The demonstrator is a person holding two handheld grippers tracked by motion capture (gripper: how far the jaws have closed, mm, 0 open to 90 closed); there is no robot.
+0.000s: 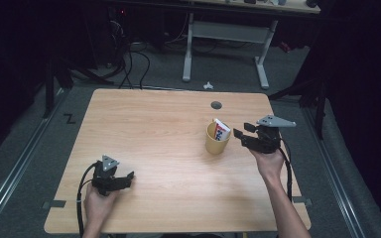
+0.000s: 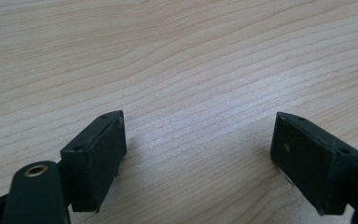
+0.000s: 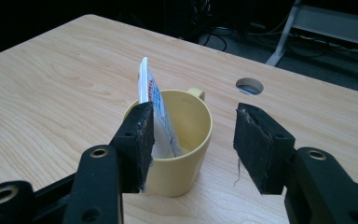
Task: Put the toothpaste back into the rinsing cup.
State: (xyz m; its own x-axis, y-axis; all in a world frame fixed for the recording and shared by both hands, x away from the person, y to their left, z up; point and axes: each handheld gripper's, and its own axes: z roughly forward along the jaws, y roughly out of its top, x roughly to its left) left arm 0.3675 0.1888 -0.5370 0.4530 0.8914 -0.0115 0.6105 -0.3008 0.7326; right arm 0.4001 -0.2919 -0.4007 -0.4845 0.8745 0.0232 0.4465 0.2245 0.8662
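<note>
Right hand-held gripper (image 1: 240, 134) hovering just right of mug (image 1: 217, 140), jaws apart, empty; tube (image 1: 222, 130) leaning upright inside; left hand-held gripper (image 1: 129, 176) sitting far off, open too.

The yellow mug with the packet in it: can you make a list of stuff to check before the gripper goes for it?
1. Yellow mug upright on the table: ok.
2. Packet stands in the mug, top poking above the rim: ok.
3. Right gripper open, nothing between its pads: ok.
4. Right gripper faces the mug: ok.
5. Touching the mug yet: cannot tell.
6. Left gripper open, away from the mug: ok.
</note>
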